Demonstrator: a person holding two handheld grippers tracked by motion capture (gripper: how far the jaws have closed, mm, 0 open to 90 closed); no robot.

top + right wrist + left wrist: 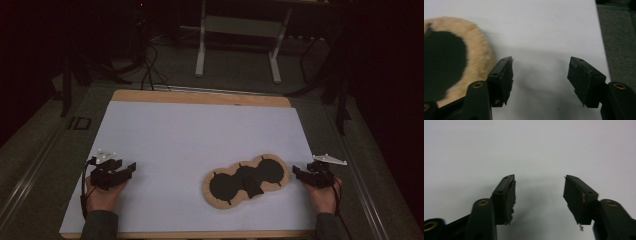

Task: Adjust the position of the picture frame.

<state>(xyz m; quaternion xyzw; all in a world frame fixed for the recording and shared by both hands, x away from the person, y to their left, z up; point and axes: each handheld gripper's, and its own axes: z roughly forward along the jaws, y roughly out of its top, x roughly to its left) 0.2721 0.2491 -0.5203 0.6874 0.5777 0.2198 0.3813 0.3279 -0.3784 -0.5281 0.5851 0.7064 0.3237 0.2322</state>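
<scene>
Black-jawed left gripper (pixel 131 167) and right gripper (pixel 296 171) both gape empty, the right near fleecy earmuffs (pixel 247 181).

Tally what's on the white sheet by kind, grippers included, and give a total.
Fleece-rimmed earmuffs with black centres: 1
Hand-held grippers, both open and empty: 2, the left gripper and the right gripper
Total: 3
</scene>
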